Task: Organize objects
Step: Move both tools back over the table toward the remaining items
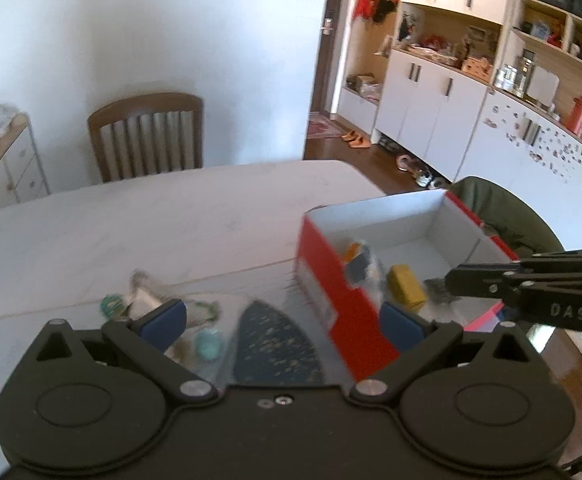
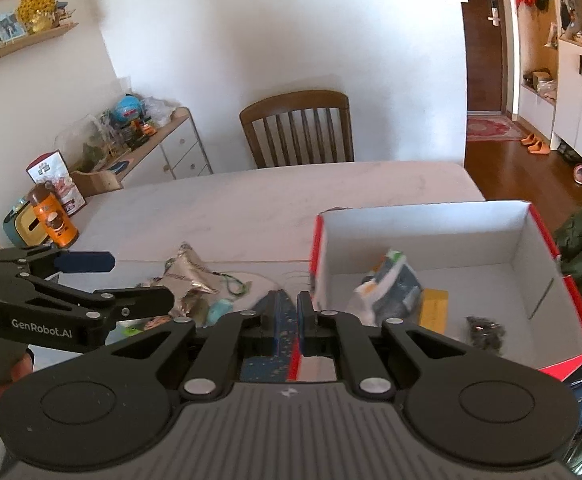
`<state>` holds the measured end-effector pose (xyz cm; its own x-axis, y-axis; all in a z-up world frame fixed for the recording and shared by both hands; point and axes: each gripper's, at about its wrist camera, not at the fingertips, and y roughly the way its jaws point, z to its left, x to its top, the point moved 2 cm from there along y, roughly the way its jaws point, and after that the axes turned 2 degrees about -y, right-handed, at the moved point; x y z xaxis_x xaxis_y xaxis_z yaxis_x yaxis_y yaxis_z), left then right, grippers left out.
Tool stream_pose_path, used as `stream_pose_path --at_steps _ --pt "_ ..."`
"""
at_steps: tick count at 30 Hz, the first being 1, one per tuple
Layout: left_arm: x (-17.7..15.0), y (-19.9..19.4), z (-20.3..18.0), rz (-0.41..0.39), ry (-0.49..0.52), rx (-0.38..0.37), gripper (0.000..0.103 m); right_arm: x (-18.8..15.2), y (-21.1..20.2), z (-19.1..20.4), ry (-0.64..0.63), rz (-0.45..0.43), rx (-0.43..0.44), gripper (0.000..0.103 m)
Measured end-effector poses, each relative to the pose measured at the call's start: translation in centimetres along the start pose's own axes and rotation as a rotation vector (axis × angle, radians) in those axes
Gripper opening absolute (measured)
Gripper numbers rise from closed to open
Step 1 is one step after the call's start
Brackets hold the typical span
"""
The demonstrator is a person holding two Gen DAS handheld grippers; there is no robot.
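We note a pale marble-look table (image 2: 251, 208) with a wooden slat-back chair (image 2: 297, 132) at its far edge. An orange canister (image 2: 53, 220) stands at the table's left end, well apart from the work area. Right of centre sits an open box (image 2: 531, 248), red outside and white inside. It holds a clear-wrapped packet (image 2: 391, 288), a yellow block (image 2: 435, 306) just beside it, and a small dark bundle (image 2: 485, 330) near the front wall. Left of the box lies loose clutter: a crumpled silver foil pouch (image 2: 189, 272), a teal item (image 2: 219, 312) and green cord (image 2: 237, 286), lying close together.

A dark blue speckled sheet (image 1: 275, 344) lies on the table against the box's red left wall; its shape is partly hidden.

The right gripper (image 2: 290, 316) has its jaws nearly together, pinching the near edge of the speckled sheet right beside the box's corner. The left gripper (image 1: 287, 316) is spread wide, its blue pads (image 1: 165, 318) straddling the sheet and the box wall, gripping nothing.
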<state>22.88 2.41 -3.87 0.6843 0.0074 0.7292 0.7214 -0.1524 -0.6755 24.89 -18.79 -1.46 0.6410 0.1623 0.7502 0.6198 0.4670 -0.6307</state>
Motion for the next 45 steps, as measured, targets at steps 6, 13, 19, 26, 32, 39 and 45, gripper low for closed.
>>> stream_pose_path --at_steps 6,13,19,26,32,39,45 --pt "-1.8 -0.3 4.2 0.008 -0.064 0.020 0.102 -0.4 1.3 2.5 -0.011 0.017 0.015 0.008" --pt "-4.0 -0.9 8.1 0.012 -0.076 0.033 0.103 -0.6 3.1 5.0 -0.001 0.031 0.010 0.010" --pt "-5.9 -0.7 10.7 0.019 -0.060 0.040 0.103 -0.6 4.4 6.8 -0.008 0.023 0.013 0.030" --pt "-7.4 0.8 13.0 0.059 -0.040 0.041 0.103 -0.6 6.1 8.7 -0.043 0.023 0.011 0.070" --pt "-7.9 3.0 15.5 0.092 -0.054 0.064 0.102 -1.0 9.2 9.5 -0.066 0.079 -0.012 0.078" --pt "-8.4 5.4 18.6 0.134 -0.110 0.086 0.102 -1.5 13.4 9.6 -0.071 0.139 -0.029 0.080" --pt "-8.7 6.7 20.4 0.154 -0.180 0.071 0.100 -2.0 16.9 8.9 -0.054 0.178 -0.043 0.080"
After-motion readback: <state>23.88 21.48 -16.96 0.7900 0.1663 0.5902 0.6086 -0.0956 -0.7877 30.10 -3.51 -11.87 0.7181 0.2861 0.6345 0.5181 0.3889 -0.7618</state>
